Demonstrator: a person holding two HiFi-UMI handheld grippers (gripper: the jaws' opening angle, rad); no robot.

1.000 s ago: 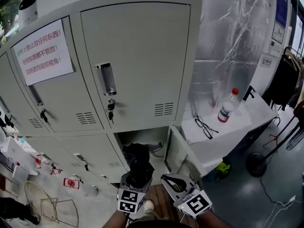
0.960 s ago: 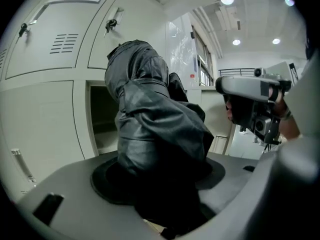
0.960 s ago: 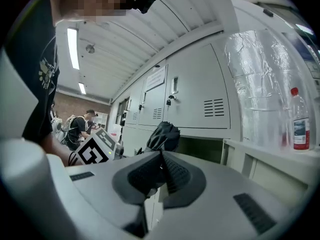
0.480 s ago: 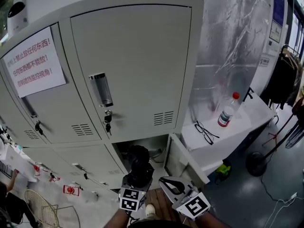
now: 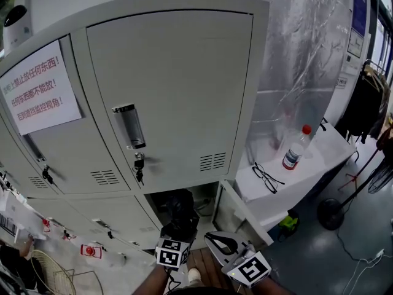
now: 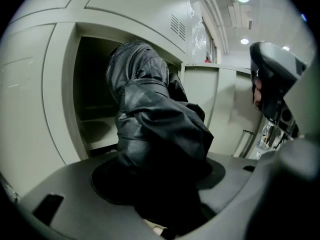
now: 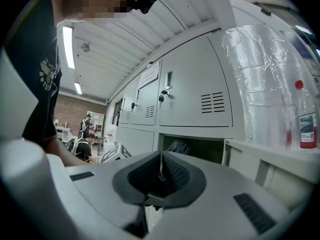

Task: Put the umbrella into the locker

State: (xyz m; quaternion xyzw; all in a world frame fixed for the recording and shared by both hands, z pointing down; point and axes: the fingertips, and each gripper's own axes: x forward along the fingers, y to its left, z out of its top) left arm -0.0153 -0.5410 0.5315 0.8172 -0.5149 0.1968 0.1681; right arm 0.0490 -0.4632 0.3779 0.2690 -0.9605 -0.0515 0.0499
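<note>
At the bottom centre of the head view, the left claw (image 5: 177, 233) grips a folded black umbrella (image 5: 180, 206), its jaws spread wide around the bunched fabric. The umbrella's far end pokes into the open locker compartment (image 5: 207, 196); its near part and the claw are outside. The task looks roughly half done: the bundle needs pushing fully in, then releasing. The right claw (image 5: 222, 243), just right of the left one, has its jaws pressed together on nothing. The compartment's door (image 5: 238, 212) hangs open at the right. A frame post (image 6: 60, 94) bounds the opening's left side, and the upper door (image 5: 172, 85) sets a low top edge. Inside, the compartment floor (image 6: 95, 131) looks bare, so there seems to be room.
</note>
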